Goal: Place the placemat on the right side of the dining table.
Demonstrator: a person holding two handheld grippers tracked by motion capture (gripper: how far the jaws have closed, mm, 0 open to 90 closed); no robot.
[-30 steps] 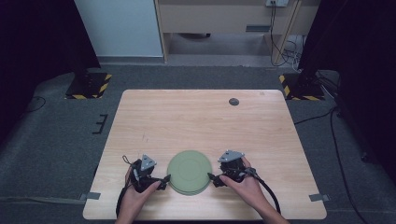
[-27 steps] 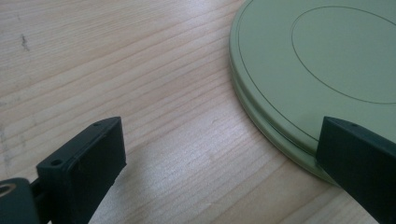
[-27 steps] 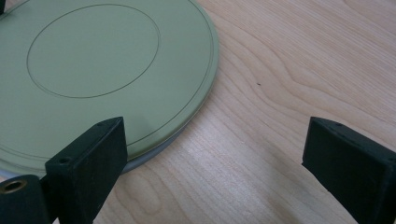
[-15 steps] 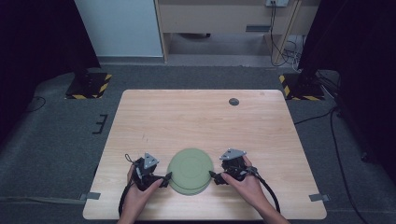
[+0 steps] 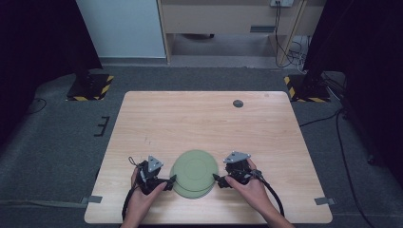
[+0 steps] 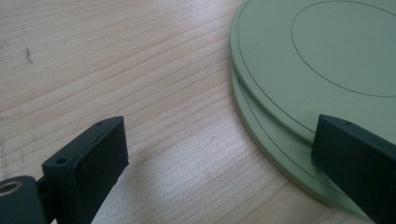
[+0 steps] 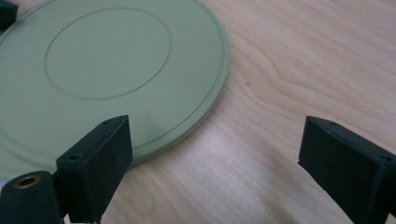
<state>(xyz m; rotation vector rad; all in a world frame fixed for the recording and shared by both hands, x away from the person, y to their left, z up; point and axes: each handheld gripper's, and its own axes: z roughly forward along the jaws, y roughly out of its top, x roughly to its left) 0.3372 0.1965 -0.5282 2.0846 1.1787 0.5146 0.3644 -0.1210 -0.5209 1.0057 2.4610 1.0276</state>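
Two pale green round plates (image 5: 194, 172) lie stacked near the table's front edge, the top one (image 6: 327, 60) shifted a little off the lower one (image 6: 280, 154). My left gripper (image 5: 170, 181) sits at the stack's left rim, open, with one jaw over the plate edge (image 6: 219, 158). At the right rim my right gripper (image 5: 216, 180) is open too, its jaws spread above the top plate's edge (image 7: 140, 70) and the bare wood (image 7: 219, 158). Neither holds anything.
The wooden table (image 5: 209, 118) stretches away beyond the plates. A small dark round disc (image 5: 238, 103) lies near its far edge. Black stands with yellow-black striped bases (image 5: 90, 85) stand on the grey floor at both far corners.
Both grippers and the plates between them have slid slightly toward the table's front edge. The jaws stay open.
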